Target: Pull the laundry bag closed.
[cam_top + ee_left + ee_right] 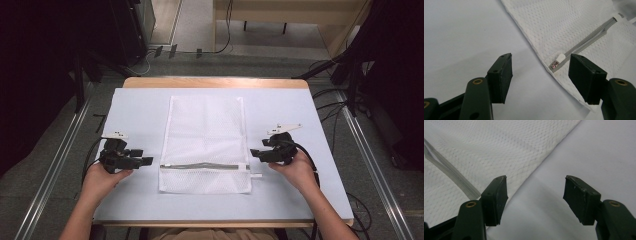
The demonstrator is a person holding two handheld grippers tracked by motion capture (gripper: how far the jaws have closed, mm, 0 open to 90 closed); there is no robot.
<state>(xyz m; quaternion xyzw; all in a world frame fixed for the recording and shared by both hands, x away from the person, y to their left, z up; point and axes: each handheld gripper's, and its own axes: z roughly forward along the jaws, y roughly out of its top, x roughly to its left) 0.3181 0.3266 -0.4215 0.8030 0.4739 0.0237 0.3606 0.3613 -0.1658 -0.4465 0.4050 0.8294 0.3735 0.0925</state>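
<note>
Mesh bag (205, 145) lay flat at table (135, 107) centre, zip (202, 165) across its near part. L gripper (146, 161) sat just left of bag's near-left edge, jaws wide apart, nothing btwn; zip end (556, 63) seen just beyond jaws in left gripper view. R gripper (253, 153) sat at bag's right edge near zip, jaws apart, gripping nothing, bag edge (534, 170) under them.

I see 2 black handheld units: left gripper (148, 161) and right gripper (253, 153), each topped by a pale 3-cornered plate and trailing a black cable. In the gripper views, each has 2 dark-green-black jaws with flat rectangular pads, scuffed edges, small screw holes and brass-ringed pivots. Forearms bare, no sleeves.
</note>
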